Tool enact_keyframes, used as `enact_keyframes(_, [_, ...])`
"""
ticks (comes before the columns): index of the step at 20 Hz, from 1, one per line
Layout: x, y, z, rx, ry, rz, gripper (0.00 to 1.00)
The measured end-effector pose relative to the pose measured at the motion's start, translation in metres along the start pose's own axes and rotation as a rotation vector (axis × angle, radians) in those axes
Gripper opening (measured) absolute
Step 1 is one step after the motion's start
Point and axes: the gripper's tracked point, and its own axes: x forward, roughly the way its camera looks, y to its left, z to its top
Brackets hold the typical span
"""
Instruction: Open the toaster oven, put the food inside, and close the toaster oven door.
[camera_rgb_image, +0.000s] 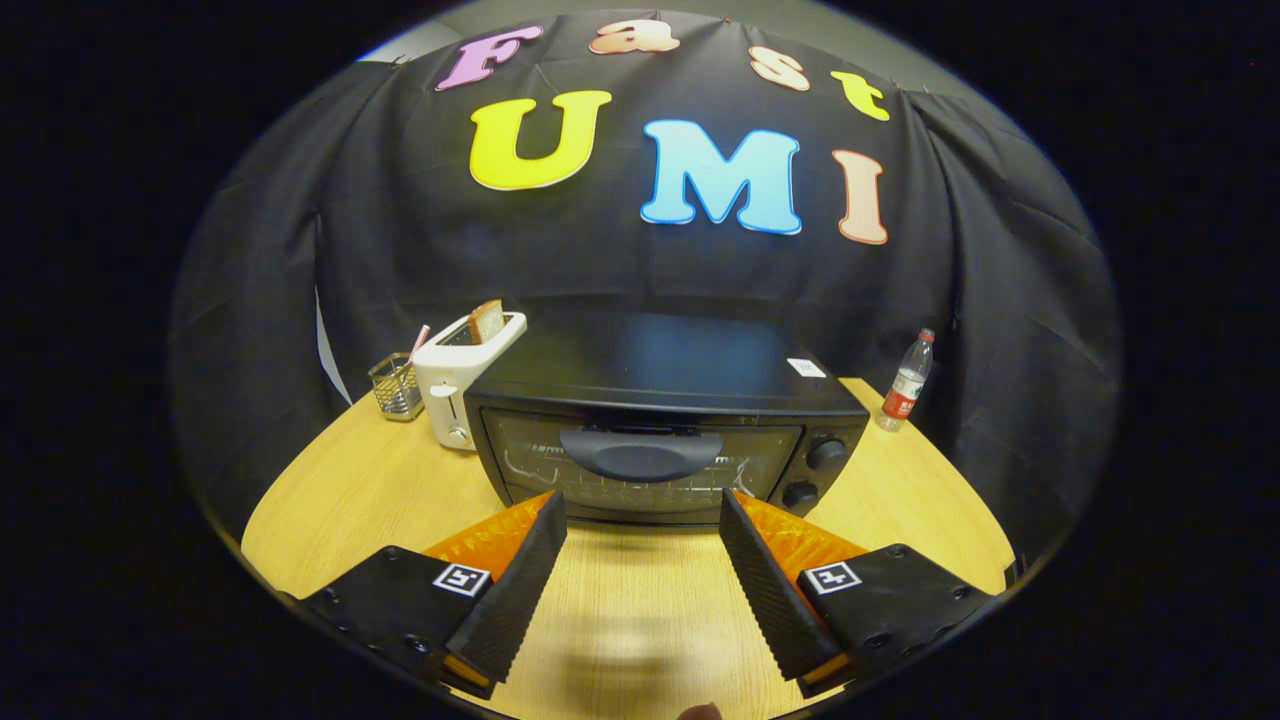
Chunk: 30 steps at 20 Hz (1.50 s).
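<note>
A black toaster oven (665, 430) stands on the wooden table (350, 500), its glass door shut and its dark handle (642, 453) across the top of the door. Two knobs (826, 455) sit on its right side. My gripper (640, 505) is open, its fingers spread wide just in front of the oven door, nothing between them. A slice of toast (487, 320) sticks up from a white pop-up toaster (462, 375) behind the oven's left corner.
A wire mesh holder (395, 387) with a striped straw stands left of the white toaster. A plastic water bottle (906, 382) with a red label stands right of the oven. Bare wooden table lies between my fingers and on both sides.
</note>
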Motion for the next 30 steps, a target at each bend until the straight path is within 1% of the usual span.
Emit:
enact_keyframes(4, [-0.032, -0.007, 0.034, 0.022, -0.117, 0.013, 0.98])
enact_keyframes(9, [-0.077, -0.031, 0.061, 0.028, -0.213, 0.009, 0.98])
enact_keyframes(15, [-0.125, -0.069, 0.073, 0.046, -0.275, -0.021, 0.98])
enact_keyframes(22, [-0.173, -0.104, 0.082, 0.055, -0.364, -0.022, 0.98])
enact_keyframes(30, [-0.195, -0.132, 0.097, 0.086, -0.421, -0.035, 0.98])
